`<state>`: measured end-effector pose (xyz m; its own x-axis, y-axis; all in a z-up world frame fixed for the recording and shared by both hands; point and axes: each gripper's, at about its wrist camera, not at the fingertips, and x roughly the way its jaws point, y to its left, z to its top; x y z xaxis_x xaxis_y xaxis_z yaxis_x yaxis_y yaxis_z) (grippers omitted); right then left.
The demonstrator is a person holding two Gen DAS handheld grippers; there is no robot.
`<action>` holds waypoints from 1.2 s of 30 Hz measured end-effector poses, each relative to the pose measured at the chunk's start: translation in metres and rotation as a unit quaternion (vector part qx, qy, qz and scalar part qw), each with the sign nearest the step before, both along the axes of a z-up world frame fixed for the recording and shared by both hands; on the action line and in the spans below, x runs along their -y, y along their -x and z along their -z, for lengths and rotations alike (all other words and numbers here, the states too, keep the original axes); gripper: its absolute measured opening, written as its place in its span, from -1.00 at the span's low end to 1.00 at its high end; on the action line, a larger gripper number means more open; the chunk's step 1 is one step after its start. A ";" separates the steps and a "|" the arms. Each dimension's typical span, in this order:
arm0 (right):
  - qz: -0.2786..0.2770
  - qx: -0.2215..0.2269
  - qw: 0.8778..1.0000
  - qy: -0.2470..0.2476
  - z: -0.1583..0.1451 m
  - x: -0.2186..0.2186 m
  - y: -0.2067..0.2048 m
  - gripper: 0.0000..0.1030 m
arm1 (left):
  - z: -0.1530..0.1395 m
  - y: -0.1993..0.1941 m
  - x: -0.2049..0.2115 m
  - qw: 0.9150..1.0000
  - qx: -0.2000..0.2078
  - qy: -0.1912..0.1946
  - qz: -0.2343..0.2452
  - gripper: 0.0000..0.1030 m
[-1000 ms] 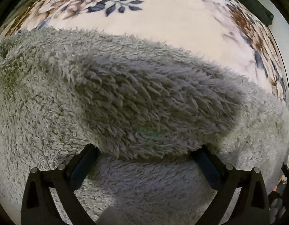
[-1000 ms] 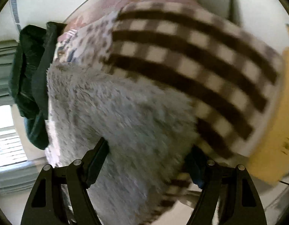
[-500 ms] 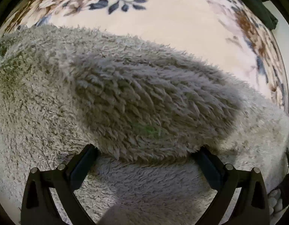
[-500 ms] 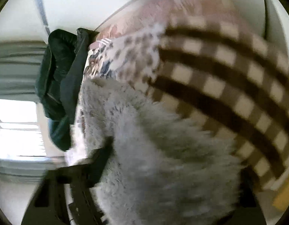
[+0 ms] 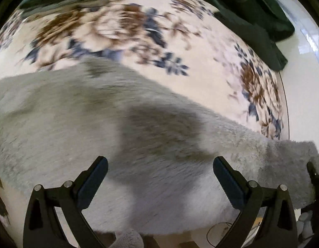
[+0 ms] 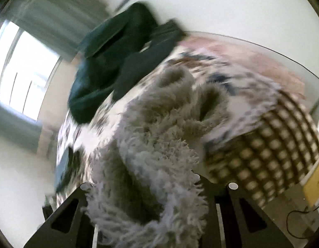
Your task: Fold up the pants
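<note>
The grey fluffy pants (image 5: 97,128) lie spread on a floral bedspread (image 5: 122,31). My left gripper (image 5: 159,177) is open just above the fleece, with nothing between its fingers. In the right wrist view the pants (image 6: 151,165) are bunched up and lifted; my right gripper (image 6: 142,202) is shut on a thick wad of the fleece that hides its fingertips. The leg ends hang toward the bed beyond it. The right gripper also shows at the right edge of the left wrist view, holding the fabric's corner (image 5: 300,157).
A dark green garment (image 5: 252,14) lies at the far edge of the bed, also in the right wrist view (image 6: 118,62). A brown checked blanket (image 6: 273,155) lies to the right. A window (image 6: 25,72) is at the left. A cable (image 6: 300,223) lies on the floor.
My left gripper has let go of the fleece fold and pulled back above it. My right gripper has lifted and swung its bunch of pants up over the bed.
</note>
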<state>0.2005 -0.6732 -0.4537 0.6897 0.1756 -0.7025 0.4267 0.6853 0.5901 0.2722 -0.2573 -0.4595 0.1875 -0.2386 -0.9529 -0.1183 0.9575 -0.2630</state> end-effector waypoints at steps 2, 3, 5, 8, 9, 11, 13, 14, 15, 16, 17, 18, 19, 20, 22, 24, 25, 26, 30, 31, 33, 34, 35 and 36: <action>-0.038 0.000 0.999 0.017 -0.005 -0.043 -0.010 -0.52 | -0.006 0.009 -0.027 1.000 -0.004 0.000 -0.016 1.00; -0.069 -0.002 0.997 0.026 -0.002 -0.078 -0.020 -0.52 | -0.011 0.018 -0.039 1.000 -0.004 -0.001 -0.024 1.00; -0.107 -0.009 0.994 0.028 0.009 -0.124 -0.033 -0.52 | -0.018 0.025 -0.071 0.999 -0.004 -0.007 -0.043 1.00; -0.165 -0.022 0.985 0.033 0.040 -0.202 -0.047 -0.52 | -0.024 0.035 -0.111 0.998 -0.003 -0.014 -0.068 1.00; -0.185 -0.029 0.981 0.041 0.053 -0.230 -0.051 -0.52 | -0.024 0.040 -0.130 0.997 -0.004 -0.021 -0.081 1.00; -0.221 -0.043 0.973 0.052 0.078 -0.279 -0.058 -0.52 | -0.022 0.045 -0.156 0.995 -0.004 -0.029 -0.098 1.00; -0.258 -0.059 0.962 0.072 0.095 -0.320 -0.058 -0.52 | -0.019 0.050 -0.184 0.993 -0.008 -0.037 -0.116 1.00; -0.277 -0.071 0.955 0.083 0.102 -0.337 -0.057 -0.52 | -0.018 0.052 -0.195 0.992 -0.009 -0.039 -0.124 1.00; -0.297 -0.089 0.945 0.100 0.109 -0.359 -0.057 -0.47 | -0.016 0.053 -0.206 0.990 -0.009 -0.041 -0.132 1.00; -0.314 -0.105 0.937 0.112 0.114 -0.374 -0.058 -0.33 | -0.015 0.054 -0.215 0.989 -0.010 -0.045 -0.138 1.00; -0.330 -0.118 0.929 0.121 0.115 -0.387 -0.057 -0.13 | -0.015 0.055 -0.223 0.988 -0.009 -0.046 -0.145 1.00; -0.363 -0.131 0.914 0.127 0.116 -0.404 -0.056 0.05 | -0.015 0.054 -0.229 0.988 -0.006 -0.047 -0.149 1.00; -0.387 -0.128 0.906 0.112 0.111 -0.413 -0.050 0.42 | -0.016 0.054 -0.234 0.986 -0.004 -0.049 -0.158 1.00; -0.400 -0.124 0.903 0.097 0.107 -0.416 -0.044 0.62 | -0.018 0.053 -0.238 0.986 -0.002 -0.047 -0.162 1.00; -0.410 -0.110 0.904 0.056 0.089 -0.407 -0.042 0.63 | -0.025 0.049 -0.242 0.985 0.006 -0.033 -0.168 1.00; -0.400 -0.106 0.910 0.036 0.070 -0.384 -0.036 0.72 | -0.033 0.040 -0.239 0.987 0.017 -0.022 -0.161 1.00; -0.386 -0.107 0.916 0.034 0.063 -0.370 -0.034 0.79 | -0.036 0.035 -0.235 0.988 0.023 -0.019 -0.154 1.00; -0.358 -0.114 0.926 0.033 0.057 -0.345 -0.030 0.80 | -0.039 0.029 -0.228 0.989 0.029 -0.014 -0.144 1.00; -0.266 -0.177 0.946 0.049 0.060 -0.274 -0.027 0.80 | -0.038 -0.004 -0.181 0.996 0.029 0.022 -0.081 1.00; -0.240 -0.195 0.950 0.050 0.065 -0.254 -0.023 0.80 | -0.035 -0.012 -0.165 0.998 0.026 0.029 -0.058 1.00; -0.204 -0.211 0.955 0.051 0.073 -0.226 -0.019 0.80 | -0.029 -0.024 -0.136 0.999 0.029 0.031 -0.023 1.00; -0.189 -0.221 0.955 0.053 0.079 -0.214 -0.020 0.80 | -0.025 -0.029 -0.122 0.999 0.030 0.031 -0.002 1.00; -0.173 -0.230 0.956 0.055 0.083 -0.203 -0.017 0.80 | -0.017 -0.035 -0.105 0.999 0.031 0.023 0.025 1.00; -0.161 -0.235 0.957 0.057 0.083 -0.193 -0.017 0.80 | -0.011 -0.038 -0.094 0.999 0.029 0.015 0.040 1.00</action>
<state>0.2170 -0.4797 -0.5368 0.2158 0.2293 -0.9491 0.3824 0.8745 0.2982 0.3104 -0.1634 -0.4482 0.2209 -0.2839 -0.9331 -0.0246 0.9548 -0.2963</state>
